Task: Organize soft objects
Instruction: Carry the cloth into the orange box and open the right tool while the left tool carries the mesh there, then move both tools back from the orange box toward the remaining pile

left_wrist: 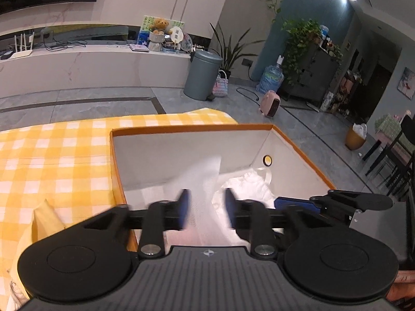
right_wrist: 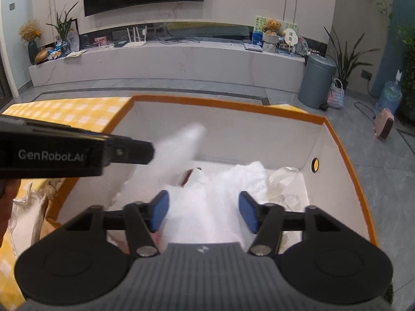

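Note:
A white box with an orange rim (left_wrist: 192,127) (right_wrist: 228,105) stands on the yellow checked cloth. White soft items (right_wrist: 233,178) and clear plastic (right_wrist: 282,181) lie inside it. My left gripper (left_wrist: 206,207) is open over the box, with a blurred piece of white foam wrap (left_wrist: 199,176) between its blue pads; it sticks up past the left gripper's tip in the right wrist view (right_wrist: 181,147). My right gripper (right_wrist: 203,212) is open above the white pile, and its tip shows at the right in the left wrist view (left_wrist: 352,202).
The yellow checked tablecloth (left_wrist: 52,160) covers the table left of the box, with a yellow soft item (left_wrist: 44,220) near its front. A grey bin (left_wrist: 202,75), a pink heater (left_wrist: 271,103) and a water jug (left_wrist: 271,77) stand on the floor beyond.

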### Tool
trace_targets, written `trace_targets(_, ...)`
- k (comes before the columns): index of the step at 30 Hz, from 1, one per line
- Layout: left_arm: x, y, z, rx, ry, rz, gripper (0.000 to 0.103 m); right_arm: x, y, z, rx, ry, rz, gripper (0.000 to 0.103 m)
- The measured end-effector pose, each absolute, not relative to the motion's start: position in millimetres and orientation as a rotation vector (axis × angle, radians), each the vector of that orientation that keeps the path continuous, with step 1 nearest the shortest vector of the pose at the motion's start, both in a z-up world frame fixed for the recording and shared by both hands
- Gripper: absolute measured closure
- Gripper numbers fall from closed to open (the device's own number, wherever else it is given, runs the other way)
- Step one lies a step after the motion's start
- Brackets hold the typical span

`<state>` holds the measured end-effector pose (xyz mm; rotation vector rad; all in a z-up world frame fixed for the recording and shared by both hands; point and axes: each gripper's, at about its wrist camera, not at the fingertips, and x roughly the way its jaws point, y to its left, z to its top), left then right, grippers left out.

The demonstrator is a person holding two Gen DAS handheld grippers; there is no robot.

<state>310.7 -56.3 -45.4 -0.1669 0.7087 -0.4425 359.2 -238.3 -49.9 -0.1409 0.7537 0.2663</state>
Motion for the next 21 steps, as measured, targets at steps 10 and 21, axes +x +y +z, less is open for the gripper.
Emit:
trace_targets(10,291.6,-58.7,-9.2,-0.184,0.650,-0.449,0.030,330.0,-236.8,-20.4,-0.197,0.685,0.235,0.024)
trace_targets(21,238.7,-42.3,22.8,-0.158,0.552,-0.443,0.030,254.5,-232.4,11.9,-0.108,0.554,0.230,0.009)
